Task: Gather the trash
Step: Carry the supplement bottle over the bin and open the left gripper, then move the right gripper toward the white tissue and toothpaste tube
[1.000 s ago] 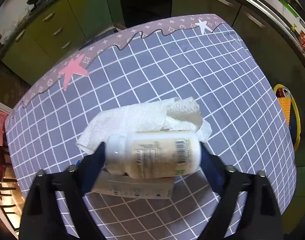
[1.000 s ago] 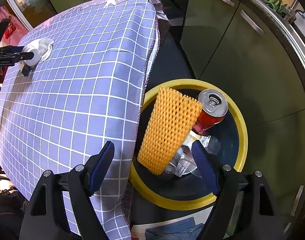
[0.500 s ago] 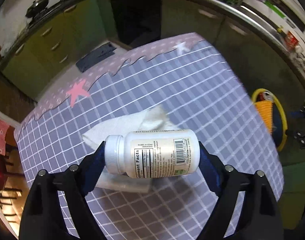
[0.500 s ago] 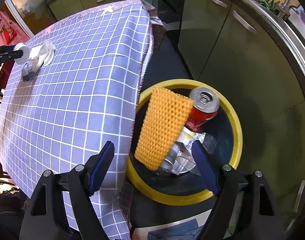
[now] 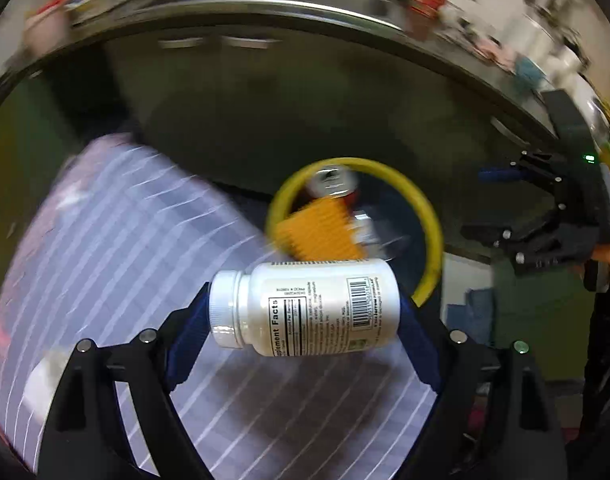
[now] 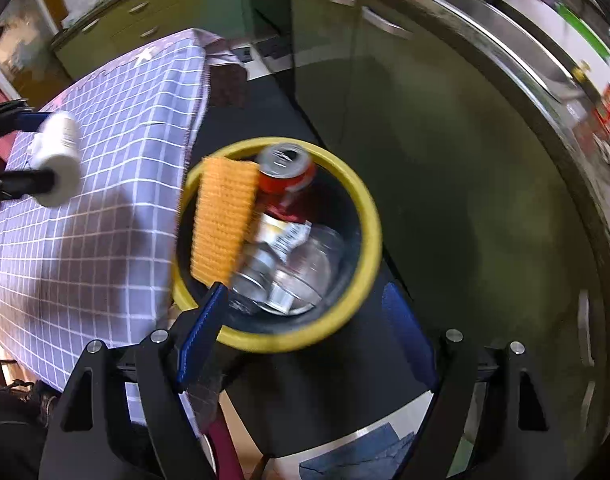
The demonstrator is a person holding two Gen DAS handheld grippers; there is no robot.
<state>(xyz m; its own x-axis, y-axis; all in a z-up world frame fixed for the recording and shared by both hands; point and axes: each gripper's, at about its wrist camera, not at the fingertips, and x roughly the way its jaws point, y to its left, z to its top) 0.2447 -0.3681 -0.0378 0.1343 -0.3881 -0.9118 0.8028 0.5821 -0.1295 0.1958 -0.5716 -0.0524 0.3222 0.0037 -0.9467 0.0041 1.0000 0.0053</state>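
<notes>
In the left wrist view, the checked tablecloth fills the left side, smeared by motion blur. At centre, the left gripper is clenched on a white supplement bottle, which lies sideways between the blue pads with its cap to the left and barcode to the right, raised above the cloth. Just beyond it sits the yellow-rimmed bin, holding an orange mesh sleeve and a red can. At far right, the right gripper hangs in the air beside the bin.

In the right wrist view, the bottle shows at the far left edge, over the cloth and well apart from the bin. The mesh sleeve leans on the bin's left rim, the can beside it, with what looks like crumpled clear plastic below, though blur makes that uncertain. The right gripper has its jaws spread wide, gripping nothing, above the bin's near rim.
</notes>
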